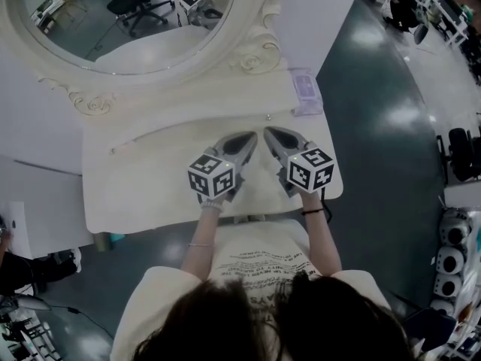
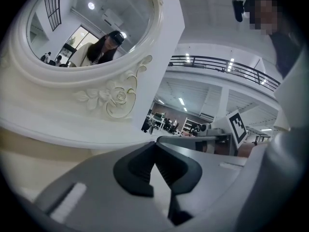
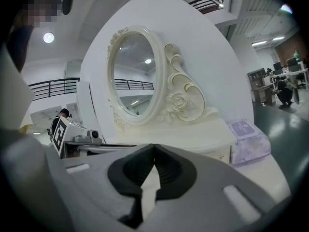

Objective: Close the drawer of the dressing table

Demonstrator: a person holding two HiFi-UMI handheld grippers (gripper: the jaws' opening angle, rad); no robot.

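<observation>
Cream-white and carved, the bench [image 1: 150, 194] is topped by an oval mirror [image 1: 128, 21] in a scrolled frame, set at the back against a white panel. Most of the bench top is left bare, and its wavy front edge is seen just ahead of the person's wrists. Dark floor [image 1: 376, 164] is seen off the right edge, close beside the right hand-held gripper [image 1: 269, 132]. A purple tissue pack [image 1: 306, 90] is laid at the back right corner, apart from both tools.

The left hand-held gripper [image 1: 250, 136] and the right one are held side by side above the middle of the top, tips angled toward each other and near, but not touching. The jaws of each are brought fully together at the tips, and nothing is gripped between them.

The drawer [image 3: 219, 153] is found in the low raised shelf under the mirror, right of centre. Its pale front, marked by a small knob [image 1: 268, 116], appears flush with the shelf.
</observation>
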